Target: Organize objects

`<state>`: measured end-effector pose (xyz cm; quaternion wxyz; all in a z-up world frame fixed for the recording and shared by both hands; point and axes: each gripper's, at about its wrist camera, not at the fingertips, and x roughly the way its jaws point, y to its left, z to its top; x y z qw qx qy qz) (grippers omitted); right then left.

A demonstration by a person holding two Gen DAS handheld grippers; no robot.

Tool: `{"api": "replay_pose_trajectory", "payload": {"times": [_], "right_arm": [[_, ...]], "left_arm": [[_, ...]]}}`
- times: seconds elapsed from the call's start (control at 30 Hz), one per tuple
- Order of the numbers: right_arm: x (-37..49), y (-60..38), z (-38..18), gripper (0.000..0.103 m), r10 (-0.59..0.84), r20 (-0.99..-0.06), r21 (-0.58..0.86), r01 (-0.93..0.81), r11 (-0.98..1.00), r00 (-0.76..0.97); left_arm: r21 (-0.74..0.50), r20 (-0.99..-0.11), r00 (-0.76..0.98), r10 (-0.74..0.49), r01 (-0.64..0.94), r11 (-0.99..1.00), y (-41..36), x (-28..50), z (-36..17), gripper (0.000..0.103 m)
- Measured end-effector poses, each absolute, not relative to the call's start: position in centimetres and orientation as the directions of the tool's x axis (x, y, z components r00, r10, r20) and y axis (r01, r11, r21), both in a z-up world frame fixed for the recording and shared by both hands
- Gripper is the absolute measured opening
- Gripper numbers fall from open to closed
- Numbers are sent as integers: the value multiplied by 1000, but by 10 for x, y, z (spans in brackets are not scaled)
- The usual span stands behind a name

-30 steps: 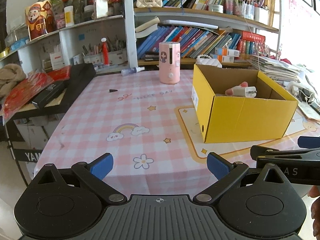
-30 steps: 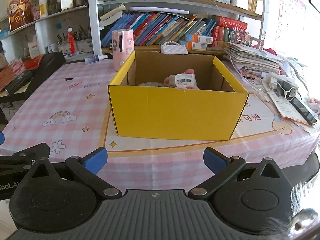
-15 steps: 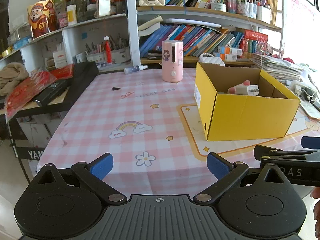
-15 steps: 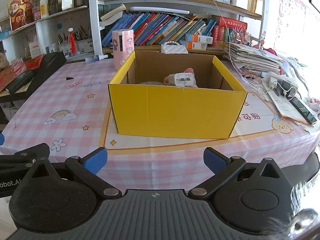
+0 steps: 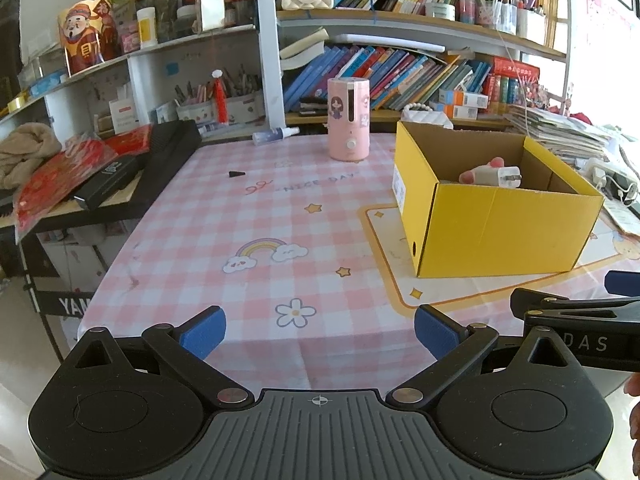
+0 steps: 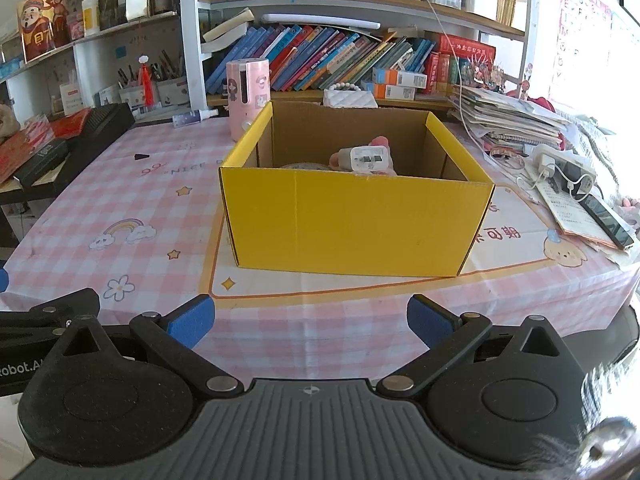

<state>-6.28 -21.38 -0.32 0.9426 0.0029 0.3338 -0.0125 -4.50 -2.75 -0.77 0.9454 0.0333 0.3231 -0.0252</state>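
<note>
An open yellow cardboard box stands on the pink checked tablecloth; it also shows in the left wrist view. Inside lie a white charger plug on something pink, also seen in the left wrist view. My left gripper is open and empty, low at the table's near edge, left of the box. My right gripper is open and empty, in front of the box at the near edge. A pink cylindrical device stands upright at the back of the table.
A small spray bottle lies at the back edge and a small black cap on the cloth. Black cases and red packets sit on a side shelf at left. Papers, a power strip and a phone crowd the right. Bookshelves stand behind.
Both grippers have pulled back a little from the table, so the box and table look slightly farther away. Both stay open and empty.
</note>
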Motion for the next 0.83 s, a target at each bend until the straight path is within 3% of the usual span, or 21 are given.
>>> {"api": "replay_pose_trajectory", "payload": {"times": [0.83], "right_arm": [[-51,-214,-7,103,-22,-642,-8,22,1000,766]], "left_arm": [[57,-620,785,-18,68,996,-29,-38,-10,102]]}}
